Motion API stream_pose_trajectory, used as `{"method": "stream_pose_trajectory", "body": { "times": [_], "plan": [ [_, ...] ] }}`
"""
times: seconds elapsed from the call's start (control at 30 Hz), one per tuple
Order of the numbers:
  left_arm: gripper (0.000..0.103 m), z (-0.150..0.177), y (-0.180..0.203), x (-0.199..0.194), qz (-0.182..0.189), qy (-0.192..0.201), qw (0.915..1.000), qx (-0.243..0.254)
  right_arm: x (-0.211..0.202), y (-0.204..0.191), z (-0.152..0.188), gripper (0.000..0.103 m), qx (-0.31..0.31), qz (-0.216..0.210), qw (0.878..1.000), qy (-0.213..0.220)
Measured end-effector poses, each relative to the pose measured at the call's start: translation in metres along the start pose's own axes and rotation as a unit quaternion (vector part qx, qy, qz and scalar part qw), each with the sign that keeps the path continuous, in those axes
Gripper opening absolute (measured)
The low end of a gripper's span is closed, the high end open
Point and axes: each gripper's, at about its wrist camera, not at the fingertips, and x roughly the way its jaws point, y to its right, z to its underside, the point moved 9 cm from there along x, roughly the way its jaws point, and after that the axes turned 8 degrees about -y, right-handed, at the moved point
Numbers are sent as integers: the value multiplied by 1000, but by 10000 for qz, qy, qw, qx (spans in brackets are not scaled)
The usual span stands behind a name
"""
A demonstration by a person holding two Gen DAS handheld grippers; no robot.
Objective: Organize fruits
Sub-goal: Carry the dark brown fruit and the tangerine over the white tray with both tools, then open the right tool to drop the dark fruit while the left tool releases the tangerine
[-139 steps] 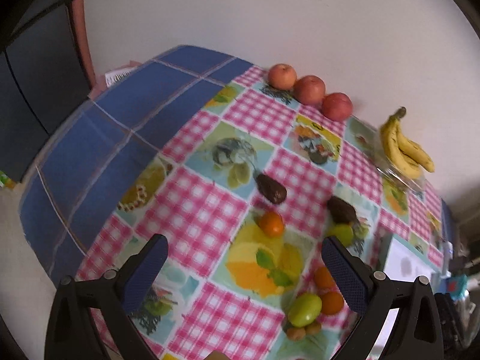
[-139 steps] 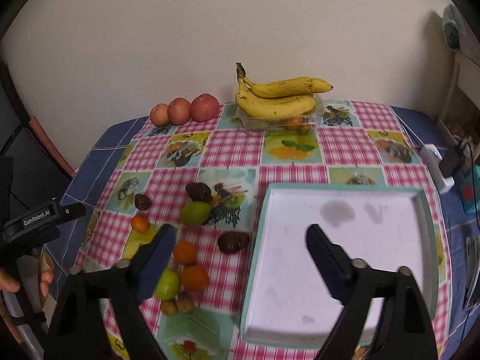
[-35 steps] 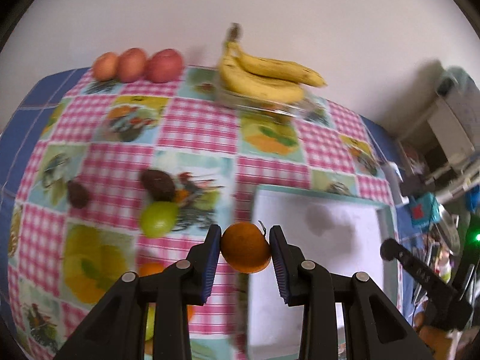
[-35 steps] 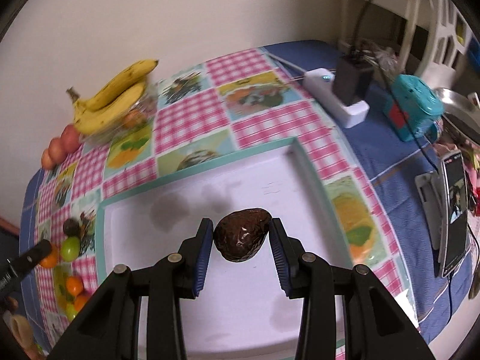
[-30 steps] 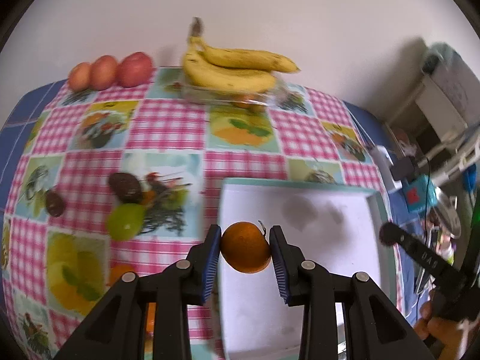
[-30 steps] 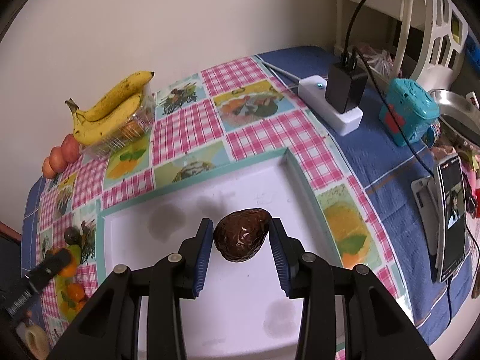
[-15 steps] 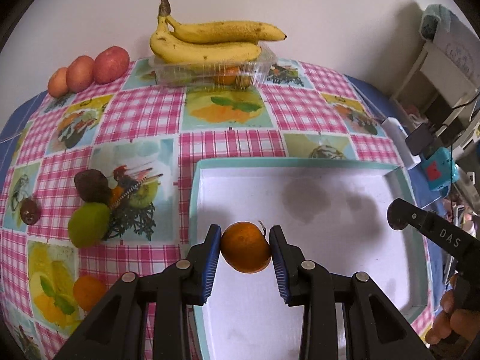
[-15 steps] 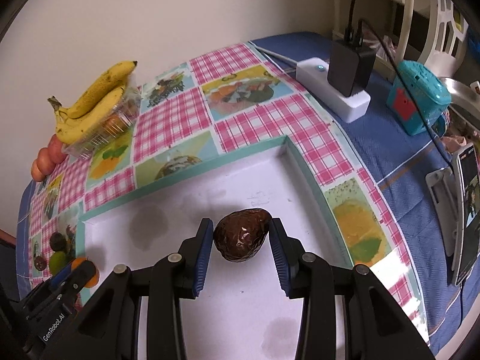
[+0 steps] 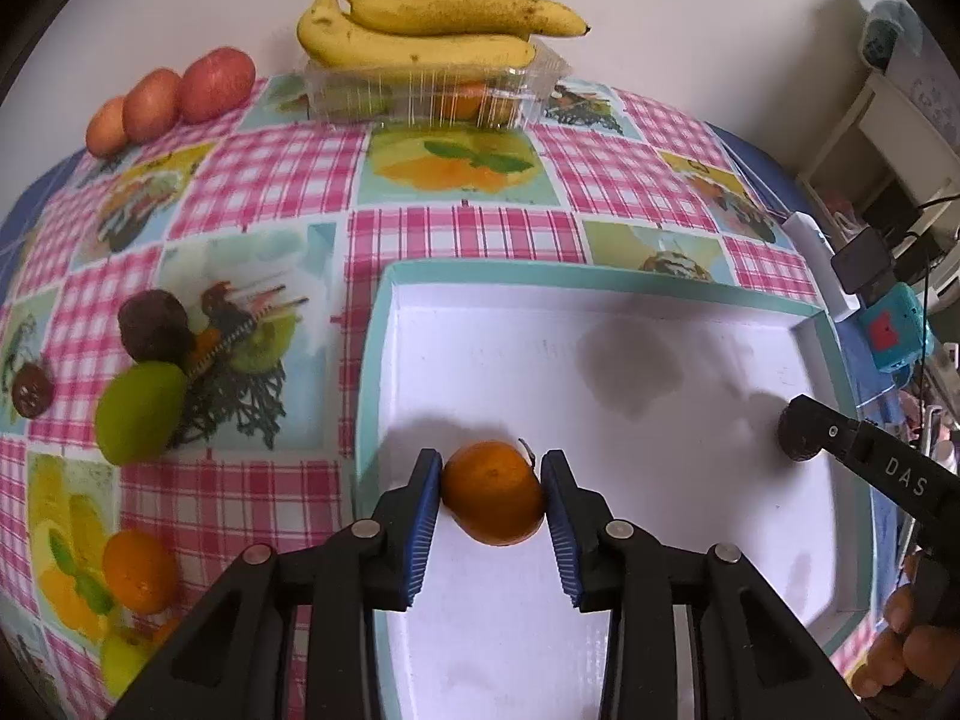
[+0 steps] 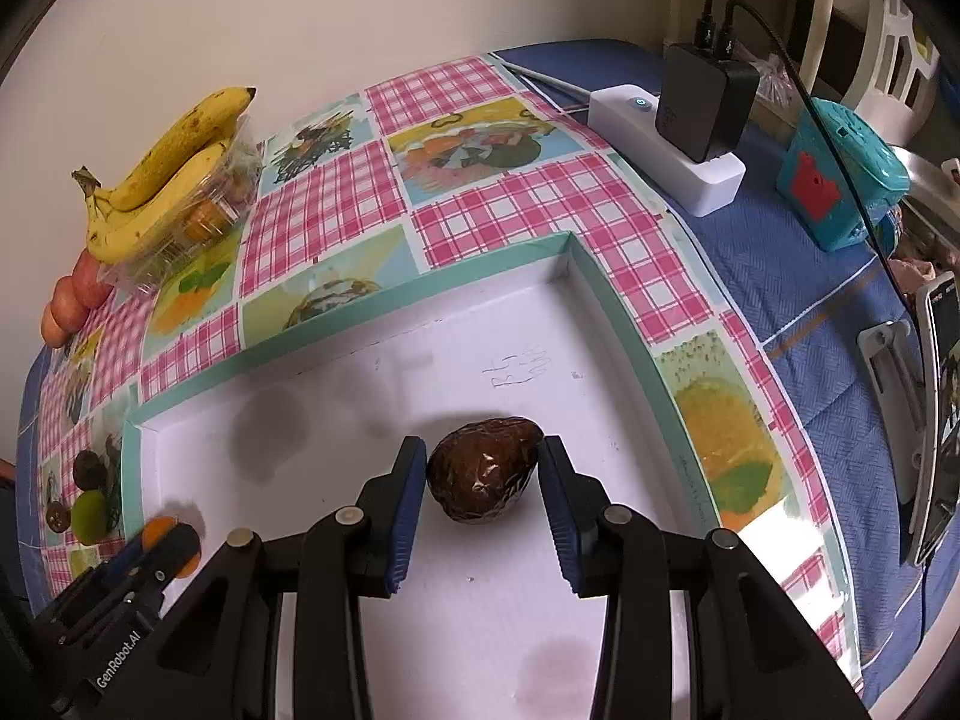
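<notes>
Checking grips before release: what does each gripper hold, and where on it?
The left gripper pinches an orange at its sides; the right gripper pinches an avocado across its sides.

"DAS" on right tool (image 9: 798, 433); "GenRobot.AI" on left tool (image 10: 161, 542).

Three apples (image 9: 180, 95), two bananas (image 9: 432, 30), two oranges (image 9: 493, 492), one avocado (image 10: 480, 468), one green fruit (image 9: 139, 411), one tray (image 9: 600, 276).

Probably a home dining spot: fruit-print checked tablecloth (image 9: 288, 192), bananas (image 9: 432, 30), a plugged-in power strip (image 10: 660, 150).
</notes>
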Motion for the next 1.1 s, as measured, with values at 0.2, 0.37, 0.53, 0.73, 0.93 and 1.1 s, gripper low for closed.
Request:
{"method": "stream_pose_trajectory", "body": {
  "times": [0.2,0.37,0.53,0.73,0.93,1.1],
  "plan": [
    [40,1,3,-3,-38,-47,10000,60,-4,2,0,41,12,42,10000,36],
    [55,-6,10,-24,-42,119,9996,260,-15,5,0,41,43,84,9999,107],
    [59,-10,6,-44,-134,264,9992,286,-22,1,6,44,1,68,9999,122],
    [97,-9,-28,-60,-582,437,9973,-82,-25,-8,17,74,-139,181,9997,124],
    [103,2,-75,-62,-942,427,9931,-553,-24,-13,29,83,-235,220,9994,154],
    [103,19,-102,-57,-1093,238,9899,-873,-25,-21,40,87,-278,142,9993,182]
  ]
}}
